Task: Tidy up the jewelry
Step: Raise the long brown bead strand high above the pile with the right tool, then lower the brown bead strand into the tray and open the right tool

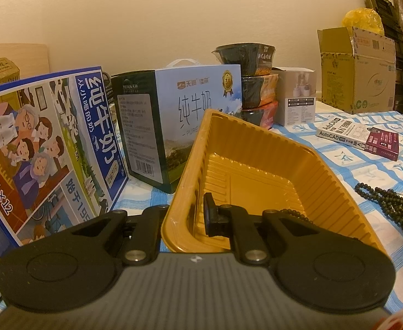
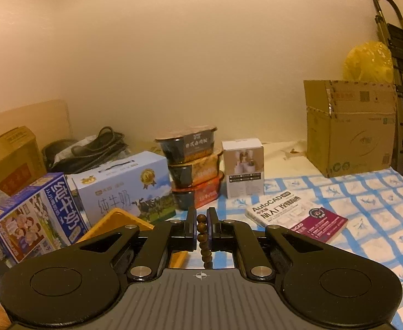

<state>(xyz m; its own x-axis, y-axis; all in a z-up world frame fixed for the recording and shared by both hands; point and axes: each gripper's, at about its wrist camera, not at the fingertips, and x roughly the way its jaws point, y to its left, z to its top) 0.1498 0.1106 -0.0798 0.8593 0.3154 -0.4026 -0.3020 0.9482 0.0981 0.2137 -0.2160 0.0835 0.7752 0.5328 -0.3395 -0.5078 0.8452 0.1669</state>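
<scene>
My left gripper [image 1: 200, 209] is shut on the left wall of a yellow ribbed plastic tray [image 1: 256, 165], which is tilted up off the table. One finger [image 1: 209, 214] shows inside the tray; the other is hidden behind the wall. A short run of dark beads [image 1: 295, 214] lies at the tray's near right corner. A long dark bead necklace [image 1: 388, 206] lies heaped on the blue checked cloth to the right. My right gripper [image 2: 201, 220] is shut on a string of brown beads [image 2: 202, 238] that hangs down between its pads, held above the table. The tray's corner [image 2: 113, 220] shows at its lower left.
Two milk cartons [image 1: 50, 148] [image 1: 179, 121] stand close to the tray's left and back. Behind are stacked food bowls [image 2: 193, 165], a small white box [image 2: 244, 167] and a cardboard box [image 2: 350, 129]. An AutoCAD book [image 2: 295, 220] lies on the cloth to the right.
</scene>
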